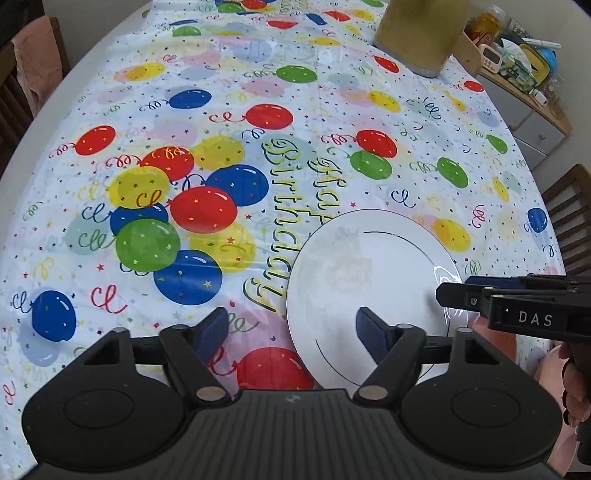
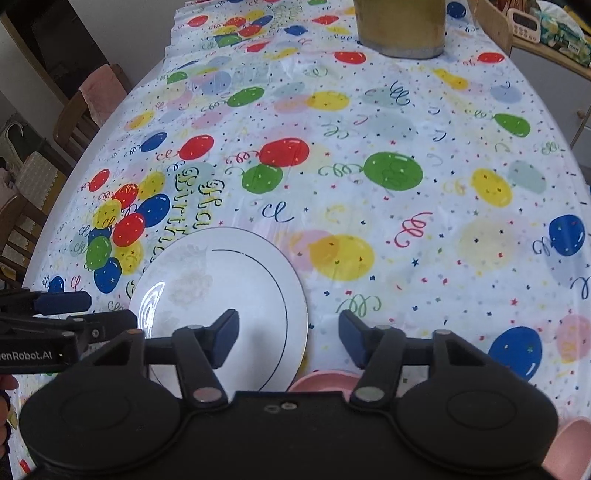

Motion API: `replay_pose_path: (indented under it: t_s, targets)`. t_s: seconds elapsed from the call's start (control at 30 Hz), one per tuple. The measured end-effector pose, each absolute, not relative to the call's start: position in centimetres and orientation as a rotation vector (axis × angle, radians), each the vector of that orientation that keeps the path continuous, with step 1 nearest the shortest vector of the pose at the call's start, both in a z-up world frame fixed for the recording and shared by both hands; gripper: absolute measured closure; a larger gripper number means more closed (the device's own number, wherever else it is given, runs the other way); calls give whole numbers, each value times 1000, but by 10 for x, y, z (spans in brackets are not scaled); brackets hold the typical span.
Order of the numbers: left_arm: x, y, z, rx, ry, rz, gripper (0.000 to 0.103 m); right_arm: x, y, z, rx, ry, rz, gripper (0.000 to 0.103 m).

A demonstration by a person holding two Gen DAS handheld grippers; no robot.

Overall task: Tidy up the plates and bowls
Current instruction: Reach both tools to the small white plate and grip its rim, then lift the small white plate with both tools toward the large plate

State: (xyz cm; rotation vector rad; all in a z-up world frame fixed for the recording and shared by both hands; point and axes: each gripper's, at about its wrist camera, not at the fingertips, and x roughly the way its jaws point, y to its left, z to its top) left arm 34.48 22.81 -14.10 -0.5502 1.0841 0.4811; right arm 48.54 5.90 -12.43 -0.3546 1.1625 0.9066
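We see a white plate (image 1: 369,291) with a thin dark ring lying flat on the table (image 1: 33,122), on the balloon-print "Happy Birthday" tablecloth (image 1: 229,110), near the table's near edge. In the right wrist view the same plate (image 2: 221,291) sits left of centre, partly over the printed lettering. Just beside its near-right edge we see a pink bowl (image 2: 325,382), mostly hidden behind the gripper body; a second pink bowl (image 2: 570,448) shows at the bottom right corner. Left gripper (image 1: 291,332) is wide open, holding nothing: its right finger sits over the plate, its left finger over bare cloth. Right gripper (image 2: 288,336) is also wide open and empty, with its left finger above the plate and its right finger above the cloth. Each gripper shows side-on in the other's view: the right gripper (image 1: 465,295) over the plate's right rim, the left gripper (image 2: 74,310) at the plate's left rim; contact with the plate we cannot tell. Farther out, a tan cylindrical container (image 1: 417,33) stands at the far end of the table, a cluttered sideboard (image 1: 517,74) beyond it, and wooden chairs (image 2: 85,110) along the sides.
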Motion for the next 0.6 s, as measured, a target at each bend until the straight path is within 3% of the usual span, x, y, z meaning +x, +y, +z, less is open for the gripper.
replay_pose_path:
  t_s: [0.1, 0.17, 0.33, 0.37, 0.6]
  targets:
    - [346, 233, -148, -602, 1091, 471, 50, 490, 57, -132, -329, 1202, 912, 63]
    - [346, 236, -152, -630, 1094, 460, 66, 492, 55, -135, -309, 1229, 924, 71]
    - [345, 238, -156, -680, 1086, 439, 80, 496, 51, -137, -292, 1237, 934, 82]
    - [345, 237, -156, -682, 1086, 441, 81, 498, 49, -138, -283, 1247, 938, 88]
    - [344, 236, -153, -681, 1068, 467, 82, 498, 47, -138, -261, 1247, 935, 92]
